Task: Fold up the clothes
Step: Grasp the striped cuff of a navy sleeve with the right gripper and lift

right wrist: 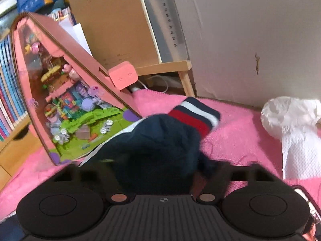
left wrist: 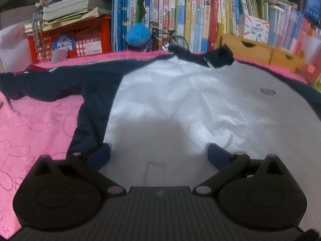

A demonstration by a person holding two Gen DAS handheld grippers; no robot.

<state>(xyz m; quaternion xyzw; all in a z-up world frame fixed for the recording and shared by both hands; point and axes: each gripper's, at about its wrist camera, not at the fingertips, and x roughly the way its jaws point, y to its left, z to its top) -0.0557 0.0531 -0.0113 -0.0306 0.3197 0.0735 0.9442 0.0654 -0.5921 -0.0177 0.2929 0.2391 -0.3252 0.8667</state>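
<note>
Left hand-held gripper (left wrist: pixel 158 152): jaws spread, nothing between them, over the white body of the jacket (left wrist: pixel 180 100), which is spread flat on the pink blanket (left wrist: pixel 36 124). Right hand-held gripper (right wrist: pixel 160 172): clamped on the navy sleeve (right wrist: pixel 160 140), striped cuff (right wrist: pixel 194 114) at 1 o'clock. Bookshelf (left wrist: pixel 200 20) at 12.

**Colours on the desk**

We see a white jacket (left wrist: pixel 180 100) with navy sleeves (left wrist: pixel 60 80); the cuff (right wrist: pixel 195 116) is striped navy, white and red. Pink towel (left wrist: pixel 30 130) has an embossed pattern. Left tongs (left wrist: pixel 158 152): black body, blue pads (left wrist: pixel 100 156). Red crate (left wrist: pixel 88 42), pink box (right wrist: pixel 80 104), white bag (right wrist: pixel 291 120).
</note>
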